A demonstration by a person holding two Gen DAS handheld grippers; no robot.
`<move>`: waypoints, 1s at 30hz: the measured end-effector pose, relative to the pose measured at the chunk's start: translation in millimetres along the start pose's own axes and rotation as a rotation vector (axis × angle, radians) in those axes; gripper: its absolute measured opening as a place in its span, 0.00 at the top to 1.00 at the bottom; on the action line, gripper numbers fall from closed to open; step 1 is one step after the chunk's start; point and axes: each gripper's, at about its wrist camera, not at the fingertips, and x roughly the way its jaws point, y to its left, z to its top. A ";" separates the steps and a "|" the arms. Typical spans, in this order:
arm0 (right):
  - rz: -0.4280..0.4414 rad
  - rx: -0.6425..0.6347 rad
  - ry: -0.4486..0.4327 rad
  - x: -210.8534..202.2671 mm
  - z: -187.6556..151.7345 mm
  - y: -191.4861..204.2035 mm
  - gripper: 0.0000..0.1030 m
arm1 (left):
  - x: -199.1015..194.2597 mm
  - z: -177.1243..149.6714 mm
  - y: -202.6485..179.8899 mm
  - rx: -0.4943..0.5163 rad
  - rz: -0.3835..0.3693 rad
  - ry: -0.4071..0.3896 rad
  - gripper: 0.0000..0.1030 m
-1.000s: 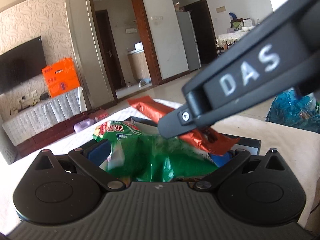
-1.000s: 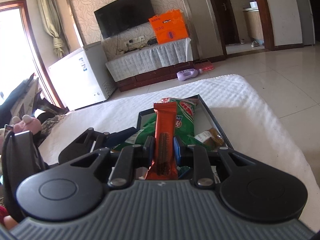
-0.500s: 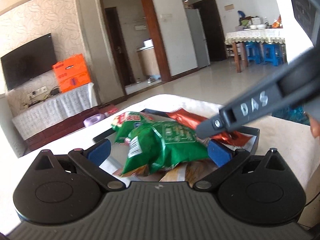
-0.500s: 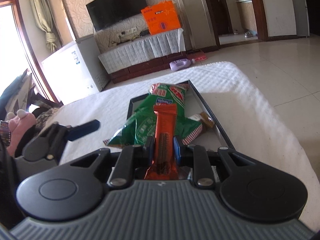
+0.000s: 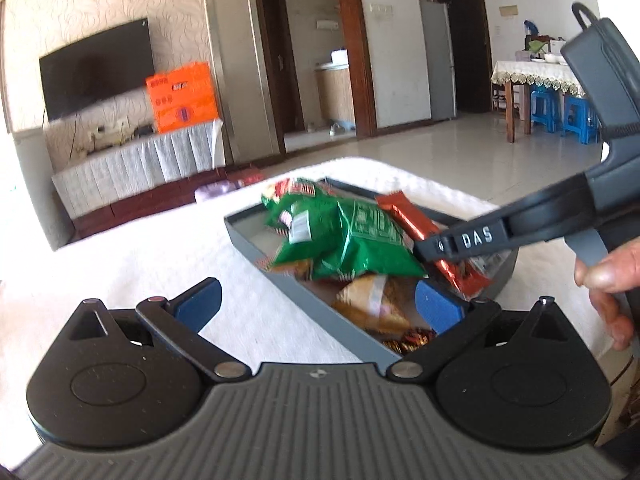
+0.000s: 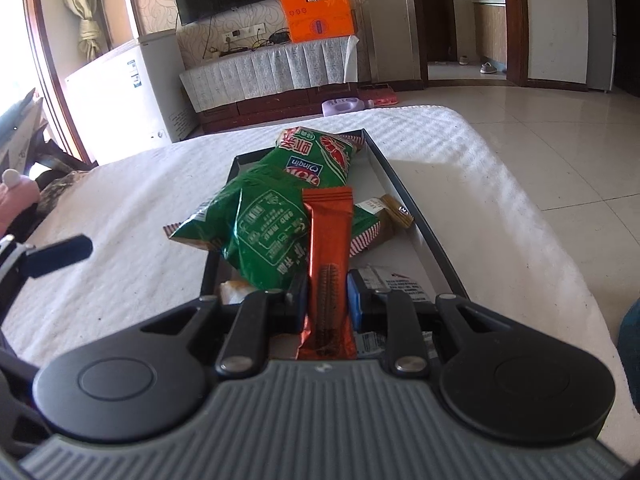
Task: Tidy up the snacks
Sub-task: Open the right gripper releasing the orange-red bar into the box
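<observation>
Orange foil snack bar (image 6: 329, 256): our right gripper (image 6: 327, 300) pinches it over the dark rectangular tray (image 6: 416, 216); our left gripper (image 5: 318, 302) fingers are spread.

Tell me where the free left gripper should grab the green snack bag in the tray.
Grip the green snack bag by its flat crimped end overhanging the tray wall, coming from the left gripper side; the puffy middle looks likely to slip.
</observation>
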 end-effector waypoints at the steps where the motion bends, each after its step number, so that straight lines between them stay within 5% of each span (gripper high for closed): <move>1: -0.005 -0.006 -0.002 0.6 -0.4 0.6 0.76 | 0.1 -1.0 0.3 -0.009 0.004 0.006 0.00; 15: -0.101 -0.146 -0.020 20.9 5.4 17.9 0.72 | 18.0 2.3 4.3 -0.082 0.078 0.048 0.00; 19: -0.143 -0.148 -0.023 12.6 1.9 18.0 0.46 | 18.7 5.1 0.2 -0.080 0.089 0.057 0.00; 27: -0.146 -0.008 -0.144 -50.2 -8.4 16.3 0.43 | 7.5 14.6 -12.7 -0.097 0.212 0.026 0.00; 30: -0.164 0.073 -0.161 -89.2 -26.6 16.6 0.29 | -7.3 16.2 -13.1 -0.137 0.197 0.014 0.00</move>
